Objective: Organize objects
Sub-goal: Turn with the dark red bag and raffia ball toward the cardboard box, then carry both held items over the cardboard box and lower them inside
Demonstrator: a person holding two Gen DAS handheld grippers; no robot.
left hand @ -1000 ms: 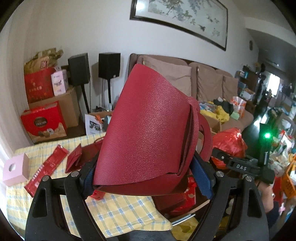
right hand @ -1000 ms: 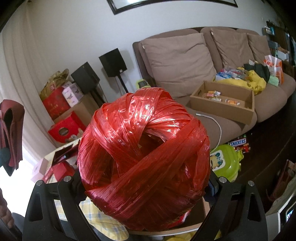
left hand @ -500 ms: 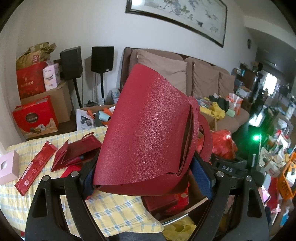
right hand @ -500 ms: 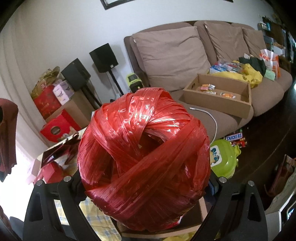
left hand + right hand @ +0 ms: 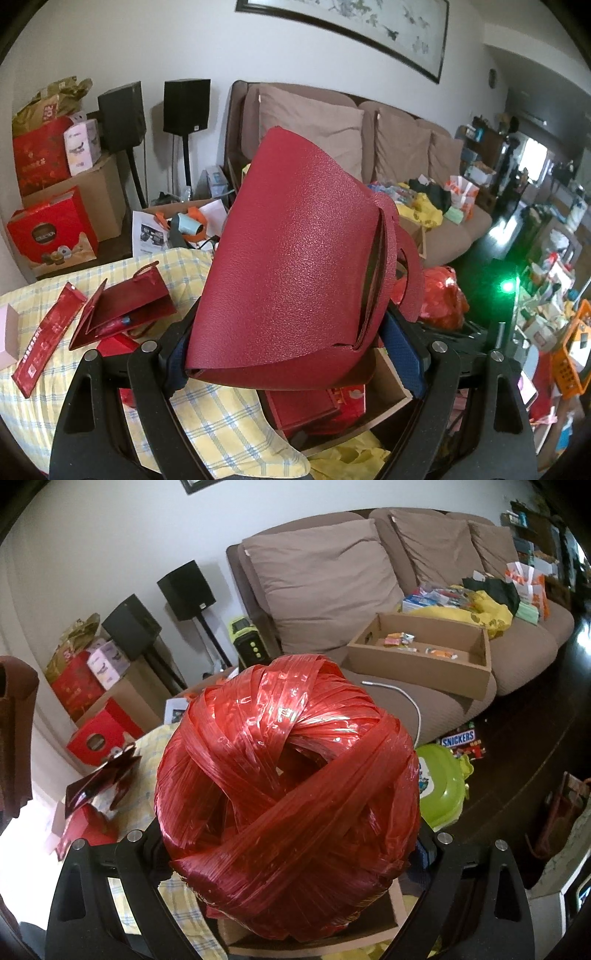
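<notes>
My left gripper [image 5: 295,365] is shut on a dark red leather bag [image 5: 295,266], held up in the air above the table edge. The bag also shows at the left edge of the right wrist view [image 5: 14,731]. My right gripper [image 5: 291,853] is shut on a big ball of red plastic twine [image 5: 288,794], held above an open cardboard box [image 5: 314,941]. The twine ball also shows in the left wrist view [image 5: 439,295], behind the bag. The box [image 5: 391,387] below the bag holds red packets.
A table with a yellow checked cloth [image 5: 74,387] carries an open red gift bag [image 5: 125,306], a flat red packet [image 5: 44,339] and a pink box [image 5: 7,336]. A brown sofa [image 5: 332,576] with a cardboard tray [image 5: 424,653] stands behind. A green container [image 5: 439,786] lies on the floor.
Both grippers have moved with their loads; the views have shifted so the table and floor sit lower left and more of the box shows below. Both grips are unchanged.
</notes>
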